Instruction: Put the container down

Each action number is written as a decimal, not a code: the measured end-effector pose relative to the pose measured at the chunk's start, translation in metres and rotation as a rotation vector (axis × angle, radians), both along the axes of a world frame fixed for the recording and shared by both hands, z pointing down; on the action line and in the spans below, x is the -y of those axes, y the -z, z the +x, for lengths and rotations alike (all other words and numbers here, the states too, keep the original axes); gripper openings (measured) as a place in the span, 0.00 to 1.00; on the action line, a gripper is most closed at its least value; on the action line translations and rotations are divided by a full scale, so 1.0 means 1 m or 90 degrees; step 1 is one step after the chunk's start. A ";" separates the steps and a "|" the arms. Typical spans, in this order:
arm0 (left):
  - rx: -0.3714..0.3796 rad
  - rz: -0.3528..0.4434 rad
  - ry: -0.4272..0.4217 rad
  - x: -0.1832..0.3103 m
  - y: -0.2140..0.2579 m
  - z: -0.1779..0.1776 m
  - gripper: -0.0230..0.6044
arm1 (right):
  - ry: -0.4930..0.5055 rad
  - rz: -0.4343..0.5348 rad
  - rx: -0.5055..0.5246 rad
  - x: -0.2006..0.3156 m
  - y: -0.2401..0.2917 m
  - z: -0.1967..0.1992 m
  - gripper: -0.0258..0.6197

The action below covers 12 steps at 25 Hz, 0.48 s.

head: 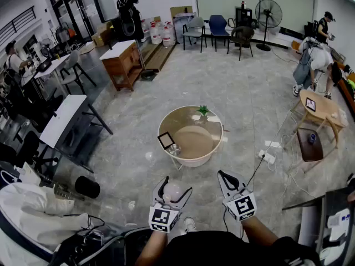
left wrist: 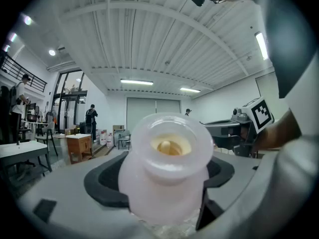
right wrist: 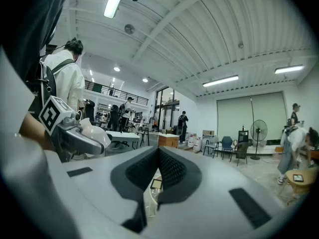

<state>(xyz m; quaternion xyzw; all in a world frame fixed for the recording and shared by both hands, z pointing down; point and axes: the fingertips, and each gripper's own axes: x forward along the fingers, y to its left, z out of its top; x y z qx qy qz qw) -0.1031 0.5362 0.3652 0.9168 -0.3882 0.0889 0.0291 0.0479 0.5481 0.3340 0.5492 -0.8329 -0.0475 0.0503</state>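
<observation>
Head view: my left gripper (head: 175,186) is clamped on the translucent whitish plastic container (head: 171,194). The round beige-topped table (head: 188,160) sits straight ahead and lower, well apart, so I reckon it's a forward-and-down reach for the left side. Left gripper view: the container fills the gap between the black pads (left wrist: 102,183), rimmed end tilted back at the camera. Right gripper view: my right gripper (right wrist: 158,156) is pinched closed on nothing.

Place: you stand in an open workshop-lab hall | Evidence: ribbed ceiling (left wrist: 149,39), strip lights (left wrist: 136,82), white desk (head: 65,118), chairs (head: 219,24), pedestal fan (head: 269,13), floor power strip (head: 267,157)
</observation>
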 end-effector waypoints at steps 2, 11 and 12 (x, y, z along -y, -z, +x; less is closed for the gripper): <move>-0.008 0.011 0.001 0.004 0.002 0.001 0.69 | 0.002 0.005 0.001 0.003 -0.001 -0.001 0.04; -0.010 0.017 -0.001 0.017 0.004 -0.005 0.69 | 0.012 0.011 -0.006 0.020 0.001 -0.011 0.04; -0.011 0.017 -0.002 0.019 0.004 -0.005 0.69 | 0.014 0.011 -0.007 0.022 0.000 -0.013 0.04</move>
